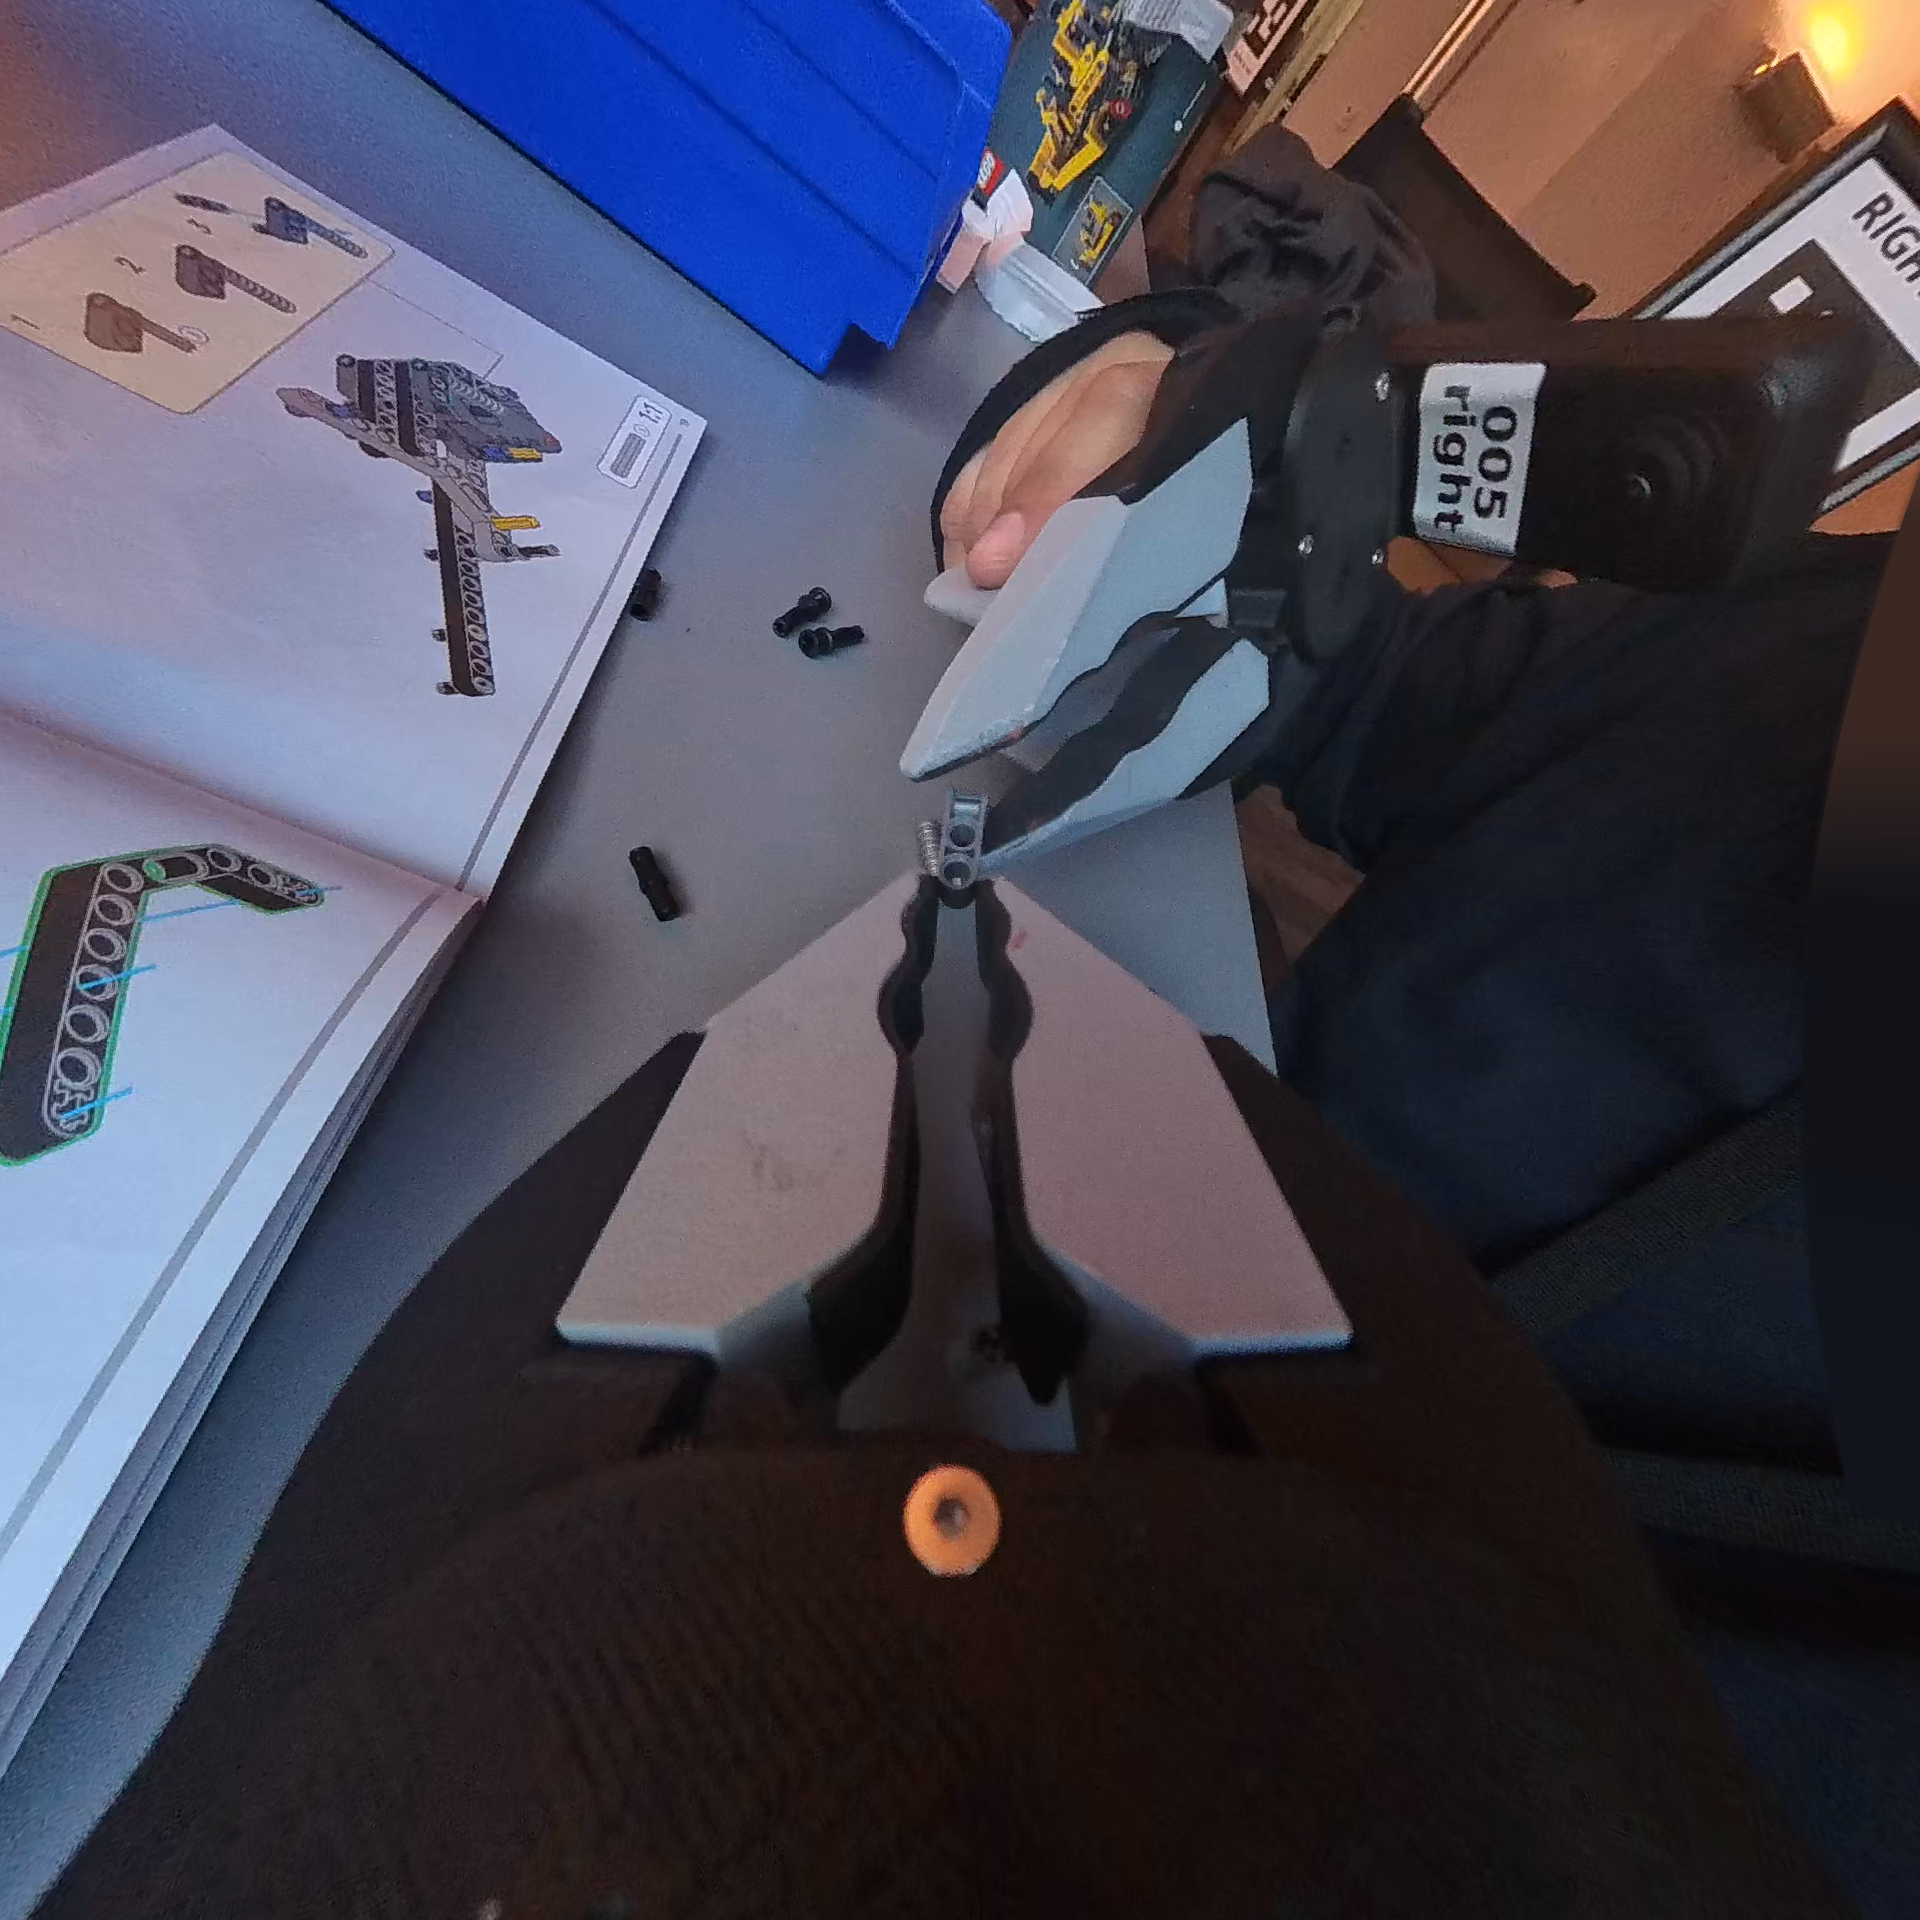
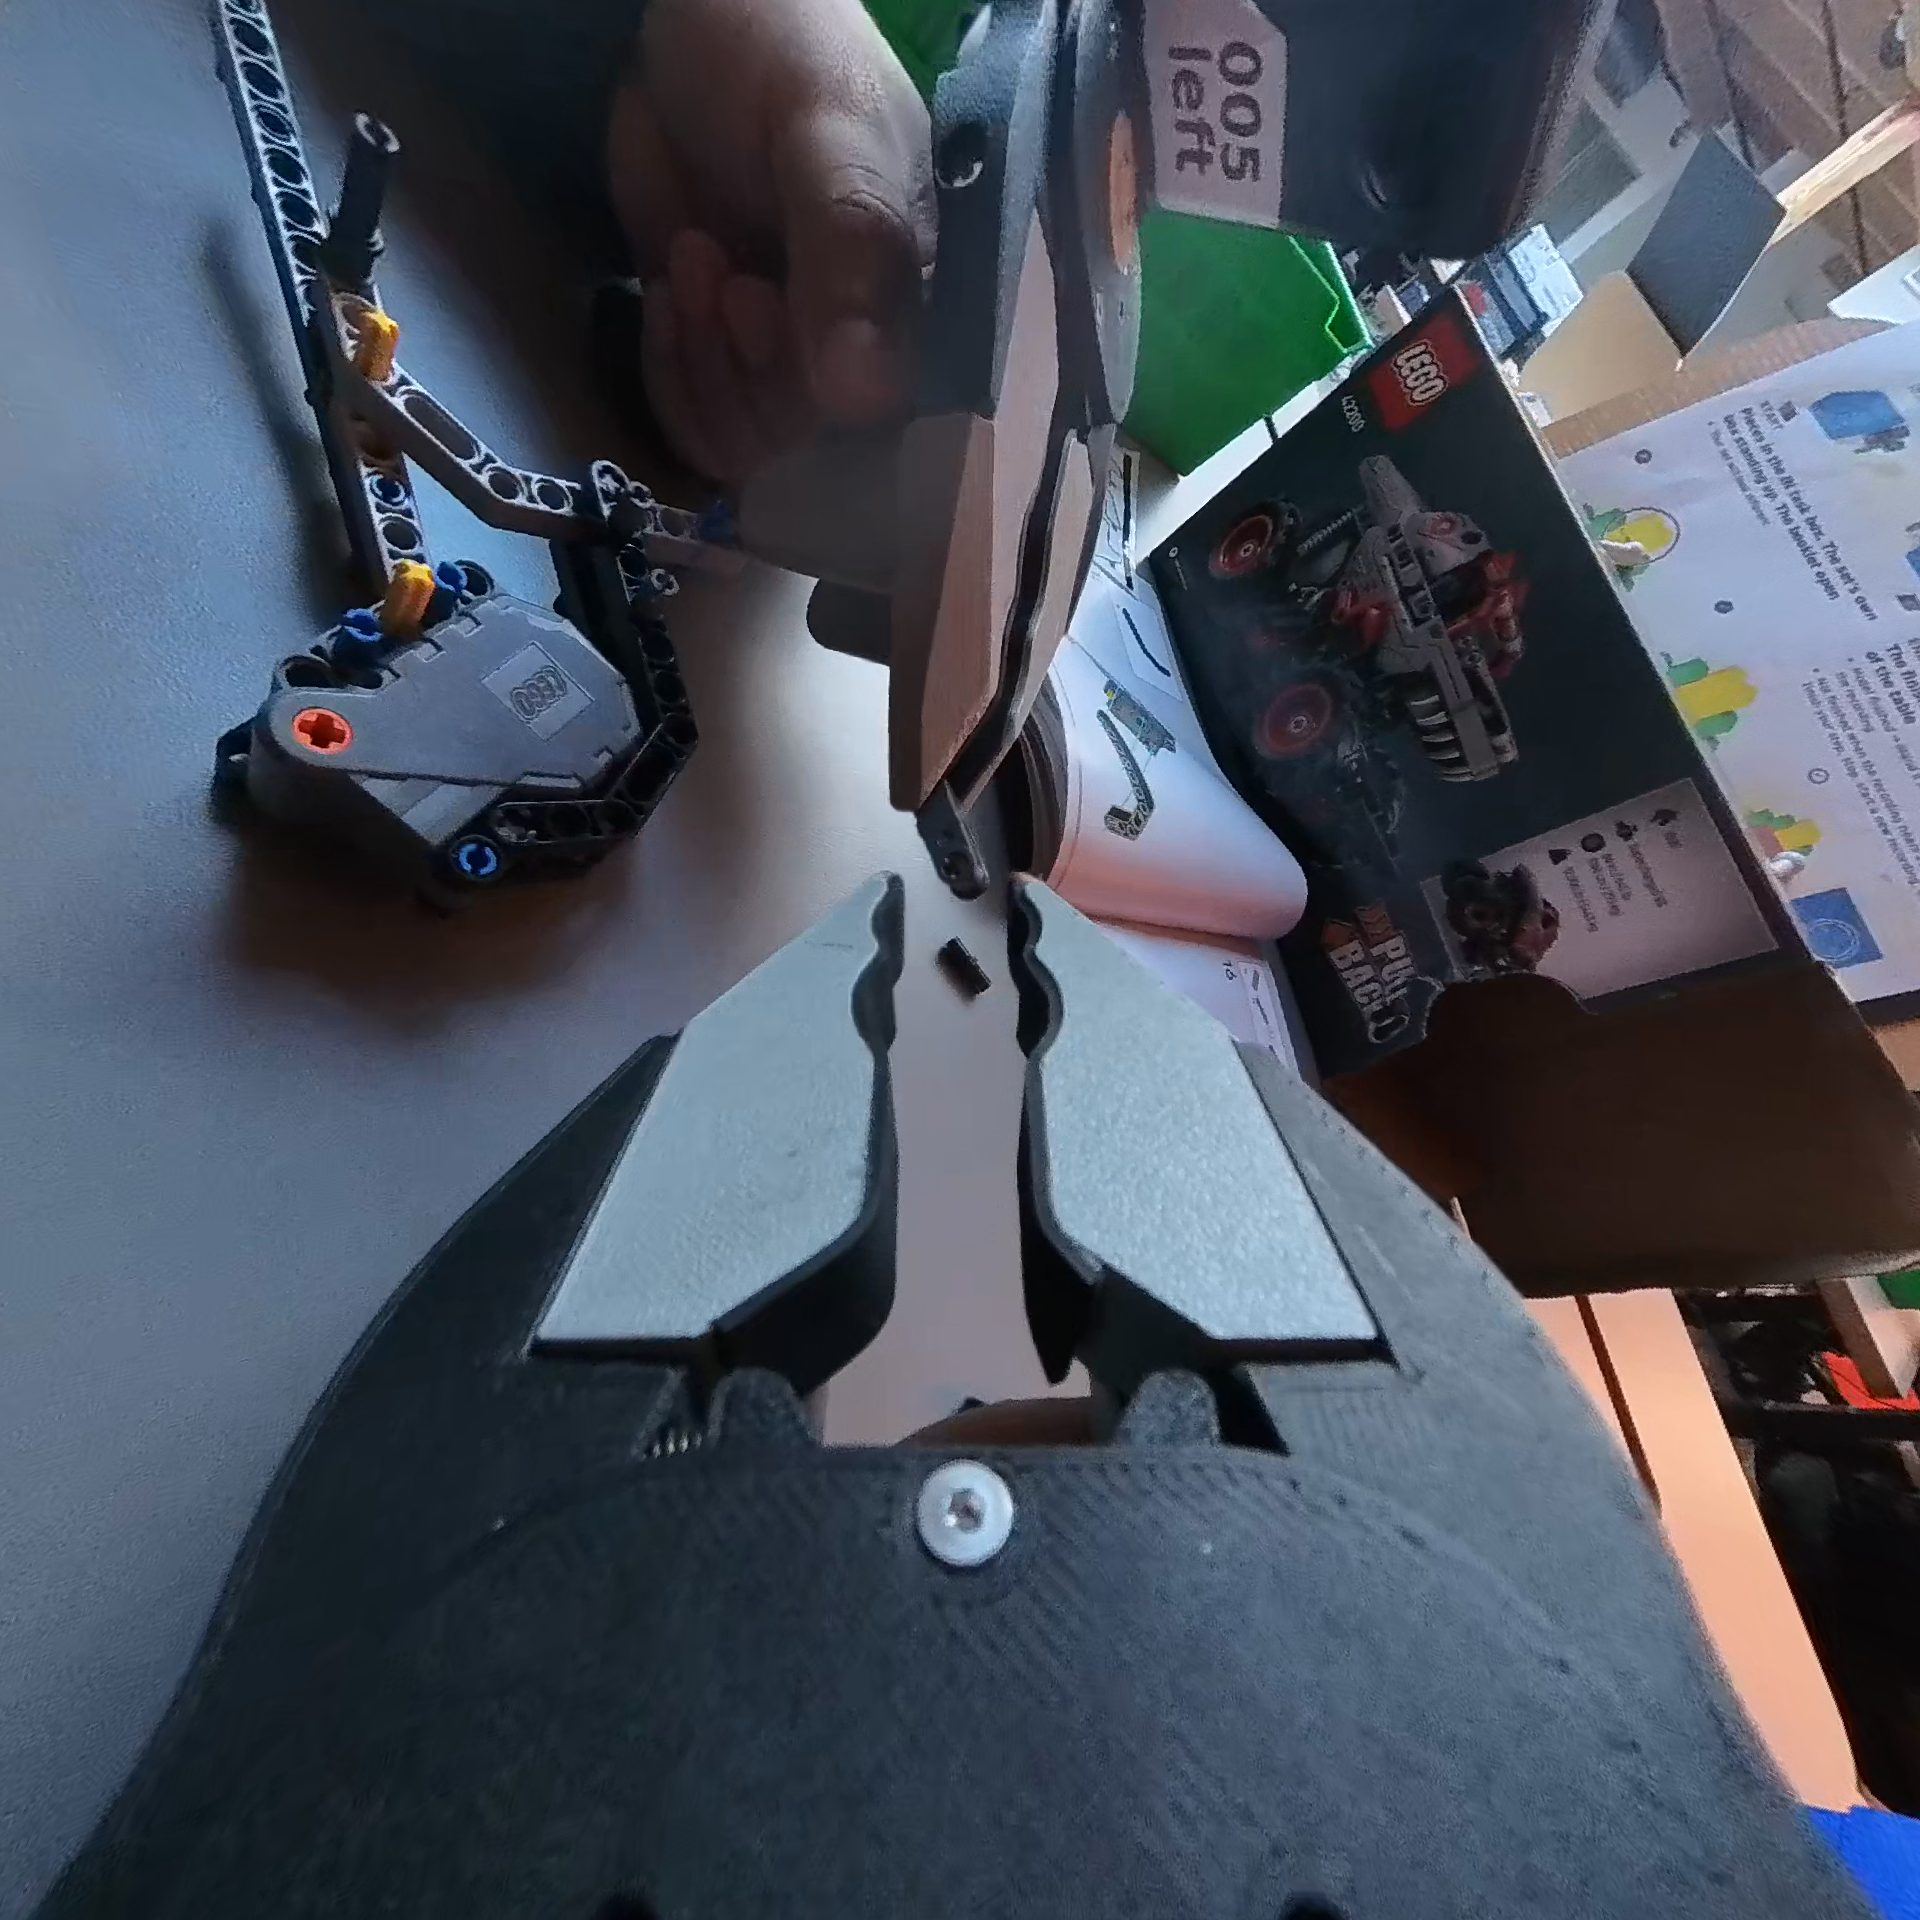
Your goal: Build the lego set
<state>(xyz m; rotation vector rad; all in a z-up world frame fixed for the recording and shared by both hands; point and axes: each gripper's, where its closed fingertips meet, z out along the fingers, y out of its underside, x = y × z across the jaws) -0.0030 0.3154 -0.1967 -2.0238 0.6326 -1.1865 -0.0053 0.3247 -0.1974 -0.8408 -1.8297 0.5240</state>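
The left gripper has its jaws closed on a small grey connector, held above the worktop. The right gripper faces it with jaws apart, empty. Black pins lie near the booklet. The part-built model sits far left.

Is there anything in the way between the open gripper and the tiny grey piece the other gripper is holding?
Nothing visible. The right gripper is open, and the small grey piece pinched in the left gripper hangs just beyond its fingertips with only empty space between. A loose black pin lies on the table below, not blocking.
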